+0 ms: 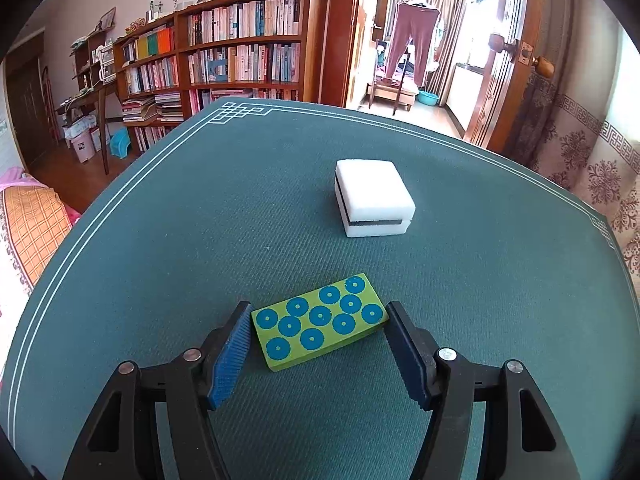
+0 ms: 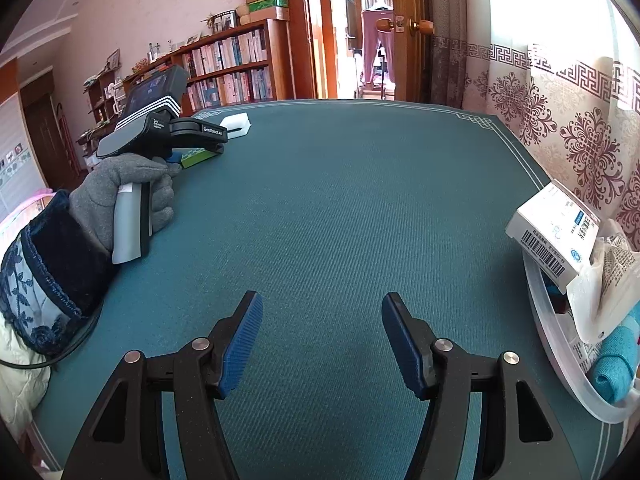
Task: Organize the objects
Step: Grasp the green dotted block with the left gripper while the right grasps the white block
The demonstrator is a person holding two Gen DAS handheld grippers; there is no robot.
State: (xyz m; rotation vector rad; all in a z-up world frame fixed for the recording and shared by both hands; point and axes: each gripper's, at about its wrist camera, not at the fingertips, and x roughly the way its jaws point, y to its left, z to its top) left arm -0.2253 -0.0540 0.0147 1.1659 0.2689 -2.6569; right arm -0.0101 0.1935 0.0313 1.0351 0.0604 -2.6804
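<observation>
A green block with blue round dots (image 1: 320, 322) lies flat on the dark green table mat (image 1: 200, 220), and my left gripper (image 1: 318, 309) is shut on it, a blue pad against each short end. Farther back on the mat rests a white sponge with a dark middle layer (image 1: 374, 204). In the right wrist view the same green block (image 2: 196, 158) shows under the left gripper, which a grey-gloved hand (image 2: 120, 188) holds, with the white sponge (image 2: 236, 125) just beyond. My right gripper (image 2: 322, 300) hovers open over bare mat with nothing between its fingers.
A translucent white basket (image 2: 560, 364) sits at the table's right edge, holding a white barcoded box (image 2: 556, 228), a plastic bag and a teal cloth (image 2: 616, 364). Bookshelves (image 1: 240, 52) stand beyond the table's far side, and patterned curtains (image 2: 560, 120) hang on the right.
</observation>
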